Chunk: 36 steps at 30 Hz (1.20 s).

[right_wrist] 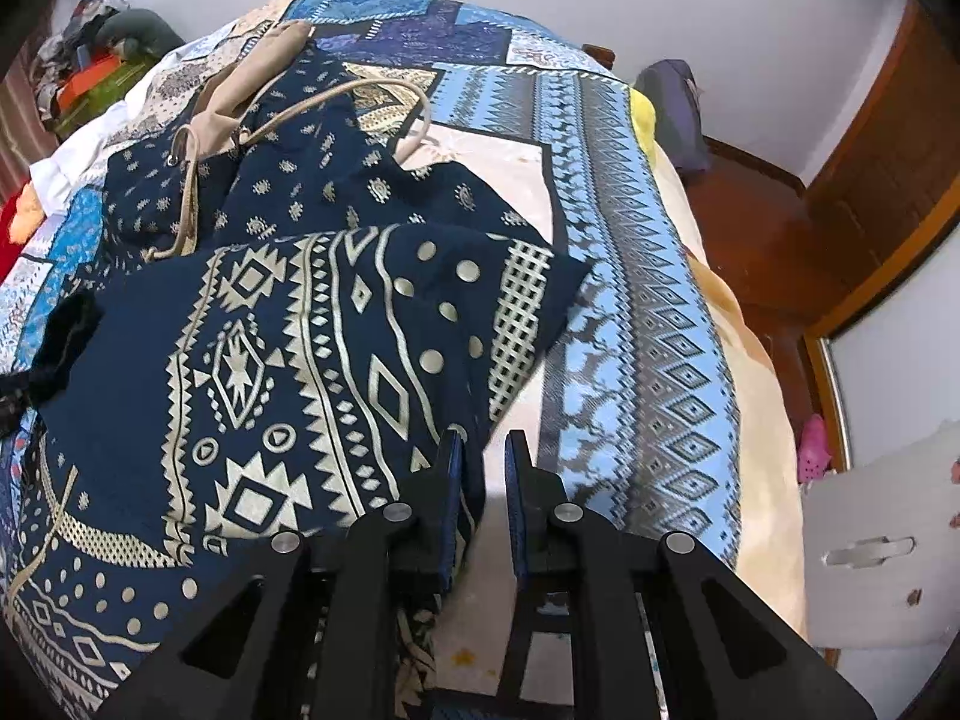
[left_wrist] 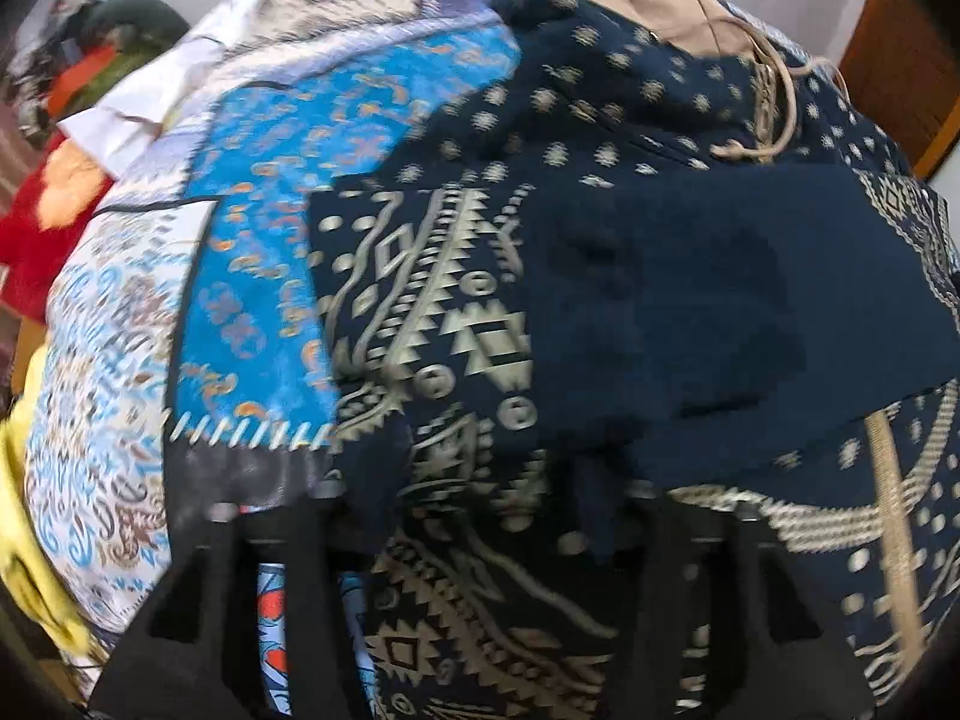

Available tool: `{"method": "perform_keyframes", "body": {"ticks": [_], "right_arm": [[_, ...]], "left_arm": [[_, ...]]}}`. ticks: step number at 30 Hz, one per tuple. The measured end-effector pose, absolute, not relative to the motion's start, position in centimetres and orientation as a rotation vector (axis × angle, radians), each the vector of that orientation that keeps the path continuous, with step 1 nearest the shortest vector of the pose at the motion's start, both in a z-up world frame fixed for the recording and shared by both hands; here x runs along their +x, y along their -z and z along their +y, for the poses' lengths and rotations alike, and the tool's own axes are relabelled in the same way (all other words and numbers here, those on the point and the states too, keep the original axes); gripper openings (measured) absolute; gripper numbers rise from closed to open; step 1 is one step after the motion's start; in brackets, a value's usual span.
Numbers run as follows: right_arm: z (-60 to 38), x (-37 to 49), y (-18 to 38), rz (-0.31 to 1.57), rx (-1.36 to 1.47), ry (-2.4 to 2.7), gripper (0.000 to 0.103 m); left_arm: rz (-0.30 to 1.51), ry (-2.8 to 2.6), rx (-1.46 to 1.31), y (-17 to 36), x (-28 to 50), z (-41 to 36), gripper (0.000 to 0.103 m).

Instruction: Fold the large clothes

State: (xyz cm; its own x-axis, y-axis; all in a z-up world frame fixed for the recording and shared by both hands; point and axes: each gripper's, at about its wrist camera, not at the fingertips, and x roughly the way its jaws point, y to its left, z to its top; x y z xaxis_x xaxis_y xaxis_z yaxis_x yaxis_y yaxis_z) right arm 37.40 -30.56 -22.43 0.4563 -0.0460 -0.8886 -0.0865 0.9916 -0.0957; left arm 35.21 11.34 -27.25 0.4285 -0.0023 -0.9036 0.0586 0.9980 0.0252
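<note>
A large navy garment with cream geometric print (right_wrist: 288,348) lies on the bed, with beige straps (right_wrist: 336,96) at its far end. In the left wrist view the same garment (left_wrist: 600,276) fills the frame and drapes over my left gripper (left_wrist: 480,516); its fingers stand wide apart with cloth lying between and over them. My right gripper (right_wrist: 483,462) sits at the garment's right edge with its blue-padded fingers a narrow gap apart and nothing between them; the cloth edge lies against the left finger (right_wrist: 450,468).
The bed carries a blue patterned quilt (right_wrist: 630,240). A beige blanket hangs over its right side (right_wrist: 762,420). A pile of clothes (right_wrist: 90,54) lies far left. A wooden floor and door (right_wrist: 870,150) are to the right, with a white panel (right_wrist: 888,540) near it.
</note>
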Motion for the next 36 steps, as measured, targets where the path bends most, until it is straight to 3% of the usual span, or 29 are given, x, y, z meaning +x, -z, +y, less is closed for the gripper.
{"method": "perform_keyframes", "body": {"ticks": [1,3,13,20,21,22,23,25,30,36], "right_arm": [[-30.5,37.3,22.5,1.102,-0.144,-0.012,0.009],[-30.4,37.0,22.6,1.109,-0.173,0.007,0.009],[-30.1,36.2,22.5,1.094,-0.190,0.017,0.009],[-30.9,35.8,22.4,1.106,-0.130,-0.028,0.009],[-31.1,35.7,22.3,1.112,-0.119,-0.040,0.009],[-31.2,35.9,22.2,1.117,-0.109,-0.048,0.009],[-31.4,35.9,22.1,1.124,-0.090,-0.056,0.009],[-31.9,36.2,21.6,1.135,-0.031,-0.080,0.009],[-31.8,37.2,18.0,1.045,0.074,-0.136,0.009],[-27.6,38.6,17.0,0.998,-0.046,-0.169,0.009]], "left_arm": [[1.118,0.023,0.049,27.2,34.8,11.7,0.073],[1.117,0.009,0.041,26.9,34.3,12.0,0.079],[1.048,0.190,0.121,22.7,34.0,6.2,0.079],[1.104,0.136,0.098,25.2,38.7,3.0,0.078],[1.094,0.114,0.068,25.2,38.9,3.2,0.070],[1.091,0.103,0.056,25.1,39.0,3.3,0.051],[1.089,0.090,0.054,25.0,39.1,3.4,0.042],[1.084,0.043,0.089,24.7,39.3,3.7,0.012],[1.035,-0.012,0.052,22.6,39.5,7.6,0.011],[1.024,-0.083,-0.036,21.7,39.6,13.6,0.006]]}}
